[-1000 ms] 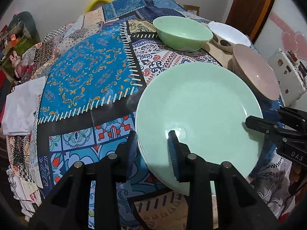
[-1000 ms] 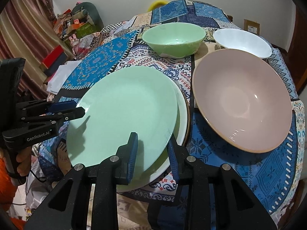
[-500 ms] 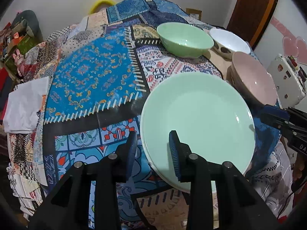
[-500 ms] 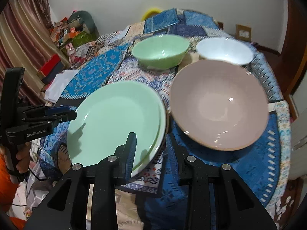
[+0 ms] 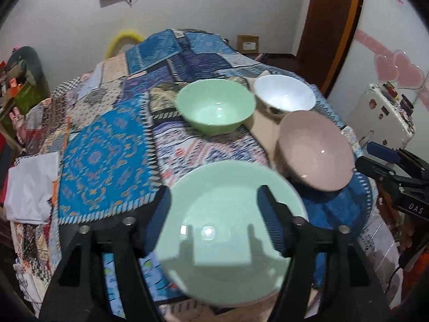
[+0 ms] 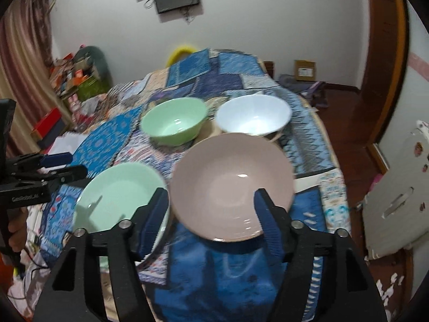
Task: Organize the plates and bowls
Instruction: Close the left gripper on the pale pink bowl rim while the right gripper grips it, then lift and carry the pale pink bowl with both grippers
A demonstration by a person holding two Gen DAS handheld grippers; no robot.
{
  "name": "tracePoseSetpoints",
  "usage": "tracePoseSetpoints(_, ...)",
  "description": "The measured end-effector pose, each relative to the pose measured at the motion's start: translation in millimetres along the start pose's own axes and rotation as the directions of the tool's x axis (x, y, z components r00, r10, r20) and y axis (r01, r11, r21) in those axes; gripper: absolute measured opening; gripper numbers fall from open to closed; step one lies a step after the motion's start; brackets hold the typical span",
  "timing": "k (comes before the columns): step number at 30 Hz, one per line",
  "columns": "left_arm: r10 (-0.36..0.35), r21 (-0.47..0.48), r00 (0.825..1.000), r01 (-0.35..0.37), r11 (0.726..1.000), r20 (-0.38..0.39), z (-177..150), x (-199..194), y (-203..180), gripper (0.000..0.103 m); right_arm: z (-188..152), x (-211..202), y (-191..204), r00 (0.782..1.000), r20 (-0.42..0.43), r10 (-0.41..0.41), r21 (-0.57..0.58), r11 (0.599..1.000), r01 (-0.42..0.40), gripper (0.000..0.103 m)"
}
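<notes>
Left wrist view: the green plate (image 5: 228,230) lies flat on the patchwork cloth (image 5: 107,158) directly beneath and ahead of the left gripper (image 5: 214,209), whose jaws are opening; the plate shows in the gap between them, but neither pad touches it. Another rim seems to peek out under the plate in the right wrist view, so it probably tops a small stack, though blur keeps that uncertain. Just right of the tool's tips sits the pink bowl (image 5: 315,150), beyond it the white bowl (image 5: 284,95), and straight ahead, further off, the green bowl (image 5: 215,108).

From the right wrist, the right gripper (image 6: 211,209) is likewise opening, its jaws either side of the pink bowl's (image 6: 230,185) near rim with no contact visible. The green plate (image 6: 118,196) is at its left finger, the green bowl (image 6: 174,123) and white bowl (image 6: 253,118) ahead.

As for progress, the plates look gathered in one spot, while all three bowls sit apart, unstacked. Nesting them, likely the smaller into the pink one, appears to be what remains.

Readable writing is scarce: "DAS" on the right gripper's body (image 5: 396,177) seen from the left, and what looks like "GenRobot.AI", blurred, on the left gripper (image 6: 37,177) seen from the right.
</notes>
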State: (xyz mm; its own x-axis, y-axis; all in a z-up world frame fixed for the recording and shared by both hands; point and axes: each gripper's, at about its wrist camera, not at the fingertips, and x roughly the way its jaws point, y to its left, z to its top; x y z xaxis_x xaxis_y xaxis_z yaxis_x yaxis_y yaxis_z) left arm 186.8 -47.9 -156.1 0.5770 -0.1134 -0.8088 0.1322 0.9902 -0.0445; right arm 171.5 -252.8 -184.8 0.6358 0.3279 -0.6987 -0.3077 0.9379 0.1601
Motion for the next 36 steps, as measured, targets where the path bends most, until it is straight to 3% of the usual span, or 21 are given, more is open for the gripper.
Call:
tracePoseSetpoints(5, -0.025, 0.031, 1.0, 0.024, 0.999, 0.003, 17.9, 20.1, -23.1, 0.082, 1.1, 2.4, -21.4, 0.999, 0.003, -0.041, 0.042, 0.998, 0.041, 0.071)
tracePoseSetpoints(21, -0.081, 0.094, 0.988, 0.094, 0.991, -0.132, 42.9, 119.0, -72.4, 0.081, -8.1, 51.0, -62.8, 0.996, -0.074, -0.044, 0.107, 0.993, 0.052, 0.07)
tracePoseSetpoints(24, -0.089, 0.109, 0.986, 0.105, 0.989, -0.144, 44.2, 129.4, -78.9, 0.071, -9.9, 57.4, -65.2, 0.996, -0.083, -0.029, 0.114, 0.993, 0.039, 0.065)
tracePoseSetpoints(28, -0.117, 0.109, 0.977, 0.138, 0.984, -0.177, 44.2, 141.2, -84.0, 0.051, -11.6, 64.6, -68.0, 0.995, -0.095, 0.004, 0.123, 0.992, 0.008, 0.041)
tracePoseSetpoints(33, -0.146, 0.109, 0.969, 0.17, 0.979, -0.201, 43.4, 152.2, -89.3, 0.03, -14.9, 70.0, -68.7, 0.994, -0.102, 0.027, 0.127, 0.992, -0.014, 0.02)
tracePoseSetpoints(36, -0.168, 0.117, 0.964, 0.195, 0.974, -0.208, 42.4, 152.4, -92.3, 0.018, -14.8, 71.8, -69.2, 0.995, -0.098, 0.024, 0.126, 0.992, -0.012, 0.018)
